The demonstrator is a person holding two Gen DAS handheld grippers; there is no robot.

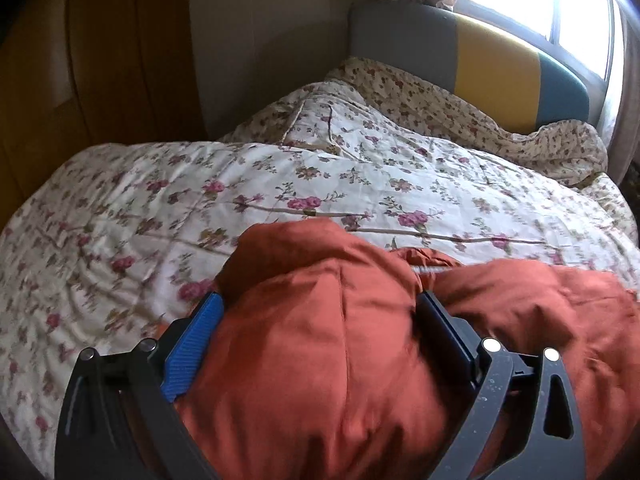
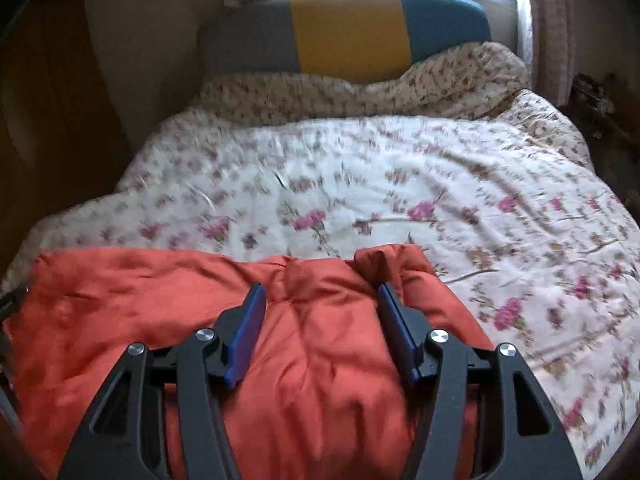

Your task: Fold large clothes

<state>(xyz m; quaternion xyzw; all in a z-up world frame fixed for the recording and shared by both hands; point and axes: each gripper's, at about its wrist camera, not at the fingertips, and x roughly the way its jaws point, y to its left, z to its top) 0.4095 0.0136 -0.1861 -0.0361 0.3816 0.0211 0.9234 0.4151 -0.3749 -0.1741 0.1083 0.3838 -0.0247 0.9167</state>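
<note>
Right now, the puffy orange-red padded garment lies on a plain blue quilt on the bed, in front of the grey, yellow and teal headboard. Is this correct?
Not quite. The quilt is not plain blue: it is white with pink flowers, as the right wrist view shows. The rest holds: the puffy orange-red padded garment lies on it, in front of the grey, yellow and teal headboard.

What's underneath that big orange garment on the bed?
The orange garment lies on a white floral quilt that spreads out past its edges. Whatever sits beneath the quilt, or directly under the garment's middle, is covered and cannot be seen.
</note>
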